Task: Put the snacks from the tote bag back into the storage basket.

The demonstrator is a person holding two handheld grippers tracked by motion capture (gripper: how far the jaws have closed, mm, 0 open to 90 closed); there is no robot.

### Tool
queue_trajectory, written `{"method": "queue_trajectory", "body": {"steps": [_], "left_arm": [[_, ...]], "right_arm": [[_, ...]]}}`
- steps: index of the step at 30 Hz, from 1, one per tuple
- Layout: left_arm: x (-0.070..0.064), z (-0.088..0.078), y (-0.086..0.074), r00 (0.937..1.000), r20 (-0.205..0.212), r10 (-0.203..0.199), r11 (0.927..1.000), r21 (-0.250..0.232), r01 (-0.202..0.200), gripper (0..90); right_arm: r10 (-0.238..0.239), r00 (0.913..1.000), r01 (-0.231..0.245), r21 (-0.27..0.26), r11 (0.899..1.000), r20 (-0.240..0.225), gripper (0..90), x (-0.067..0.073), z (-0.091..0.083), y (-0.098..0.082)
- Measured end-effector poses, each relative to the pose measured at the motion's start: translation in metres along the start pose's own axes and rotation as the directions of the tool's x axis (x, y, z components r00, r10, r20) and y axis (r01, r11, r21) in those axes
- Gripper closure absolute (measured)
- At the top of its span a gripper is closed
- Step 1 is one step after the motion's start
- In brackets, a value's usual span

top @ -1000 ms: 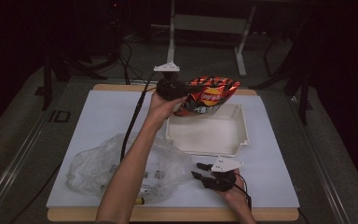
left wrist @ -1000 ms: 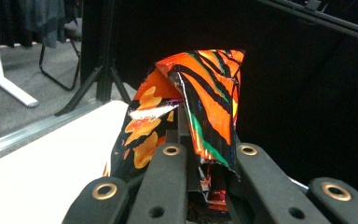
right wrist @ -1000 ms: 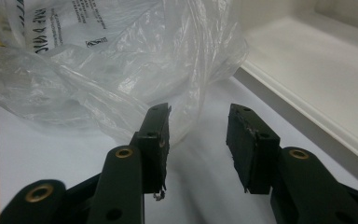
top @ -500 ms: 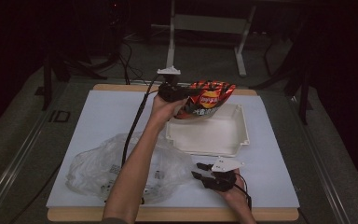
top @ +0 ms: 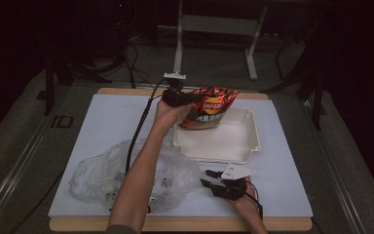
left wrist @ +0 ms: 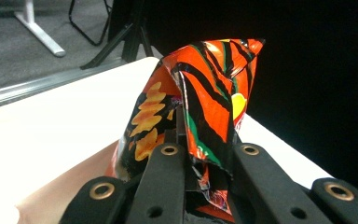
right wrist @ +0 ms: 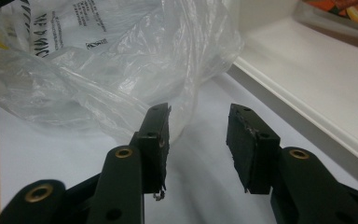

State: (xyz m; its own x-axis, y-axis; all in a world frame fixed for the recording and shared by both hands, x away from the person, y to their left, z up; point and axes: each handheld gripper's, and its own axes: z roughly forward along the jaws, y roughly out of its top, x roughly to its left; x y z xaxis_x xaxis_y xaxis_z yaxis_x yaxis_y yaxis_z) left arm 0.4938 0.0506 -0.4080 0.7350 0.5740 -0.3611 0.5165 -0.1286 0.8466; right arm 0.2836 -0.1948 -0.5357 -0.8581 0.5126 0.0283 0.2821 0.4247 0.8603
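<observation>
the left gripper (top: 187, 97) is pinched on the edge of a crinkled red, orange and black foil snack bag (top: 208, 106), and holds it in the air over the far left corner of a shallow white square plastic tray (top: 246, 146). in the left gripper view the two black jaws stand close together with a fold of the snack bag (left wrist: 200, 107) clamped between them, and the rest of the bag rises ahead of the jaws and bulges to their left. its jaws have just eased apart a touch, yet the foil is still gripped between the pads. the bag's lower end hangs just above the tray's floor; whether it touches cannot be told.

the right gripper (top: 209, 178) rests low near the front edge of the white table sheet (top: 107, 117), well apart from the left gripper and just in front of the tray's near rim. its jaws are spread with nothing between them. in the right gripper view a crumpled clear plastic bag with black print (right wrist: 98, 60) lies just ahead of the right gripper (right wrist: 198, 135) and to the left of its jaws, close to the left fingertip, and the tray's white rim (right wrist: 307, 107) runs along to their right.
</observation>
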Motion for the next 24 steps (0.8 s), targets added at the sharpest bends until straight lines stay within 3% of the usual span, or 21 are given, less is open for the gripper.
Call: {"method": "queue_trajectory", "body": {"steps": [2,4,7,8,9,12,15,17,19,20,22,23,24], "left_arm": [[0.001,-0.001,0.0,0.9962,-0.087,0.004,1.0,0.005,-0.004,82.4],[0.003,-0.001,-0.001,0.9865,-0.164,0.004,0.9999,0.014,-0.001,76.0],[0.007,-0.002,-0.005,0.9783,-0.207,-0.008,0.9999,0.007,0.01,68.6],[0.007,-0.002,-0.005,0.9783,-0.207,-0.008,0.9999,0.007,0.01,64.7],[0.009,-0.001,-0.008,0.9713,-0.238,-0.003,0.9997,0.023,0.009,61.8],[0.011,0.001,-0.011,0.9621,-0.273,0.001,0.999,0.043,0.011,55.4],[0.011,0.004,-0.012,0.9583,-0.286,0.001,0.999,0.043,0.012,50.9],[0.009,0.004,-0.011,0.9516,-0.307,-0.003,0.9995,0.03,0.013,48.6],[0.009,0.004,-0.009,0.9343,-0.356,-0.008,0.9997,0.019,0.016,45.4],[0.009,0.003,-0.007,0.9208,-0.39,-0.014,0.9997,0.014,0.02,44.3],[0.009,0.001,-0.005,0.8871,-0.461,-0.02,0.9997,0.001,0.023,44.2],[0.009,-0.001,-0.005,0.879,-0.476,-0.032,0.9995,-0.01,0.031,44.0],[0.01,-0.002,-0.004,0.8778,-0.478,-0.037,0.9993,-0.017,0.033,43.9]], "right_arm": [[0.001,1.0,-0.001,-0.003,1.0,0.0,58.9,0.0,0.0,0.0],[-0.001,1.0,0.001,-0.002,1.0,0.001,58.8,0.0,0.0,0.0],[0.0,1.0,0.0,-0.003,1.0,0.001,58.8,0.0,0.0,0.0],[0.0,1.0,0.0,-0.003,1.0,0.001,58.8,0.0,0.0,0.0],[0.001,1.0,-0.001,-0.003,1.0,0.001,58.8,0.0,0.0,0.0],[-0.002,1.0,0.002,-0.001,1.0,0.003,58.8,0.0,0.0,0.0],[-0.004,1.0,0.004,-0.002,1.0,0.003,58.7,0.0,0.0,0.0],[-0.002,1.0,0.002,-0.003,1.0,0.002,58.7,0.0,0.0,0.0],[-0.003,1.0,0.003,-0.004,1.0,0.003,58.7,0.0,0.0,0.0],[-0.001,1.0,0.001,-0.004,1.0,0.002,58.7,0.0,0.0,0.0],[0.0,1.0,0.0,-0.005,1.0,0.003,58.7,0.001,-0.001,0.0],[0.001,1.0,-0.001,-0.005,1.0,0.004,58.7,0.001,-0.001,0.0],[0.001,1.0,-0.001,-0.004,1.0,0.003,58.7,0.001,-0.001,0.0]]}}
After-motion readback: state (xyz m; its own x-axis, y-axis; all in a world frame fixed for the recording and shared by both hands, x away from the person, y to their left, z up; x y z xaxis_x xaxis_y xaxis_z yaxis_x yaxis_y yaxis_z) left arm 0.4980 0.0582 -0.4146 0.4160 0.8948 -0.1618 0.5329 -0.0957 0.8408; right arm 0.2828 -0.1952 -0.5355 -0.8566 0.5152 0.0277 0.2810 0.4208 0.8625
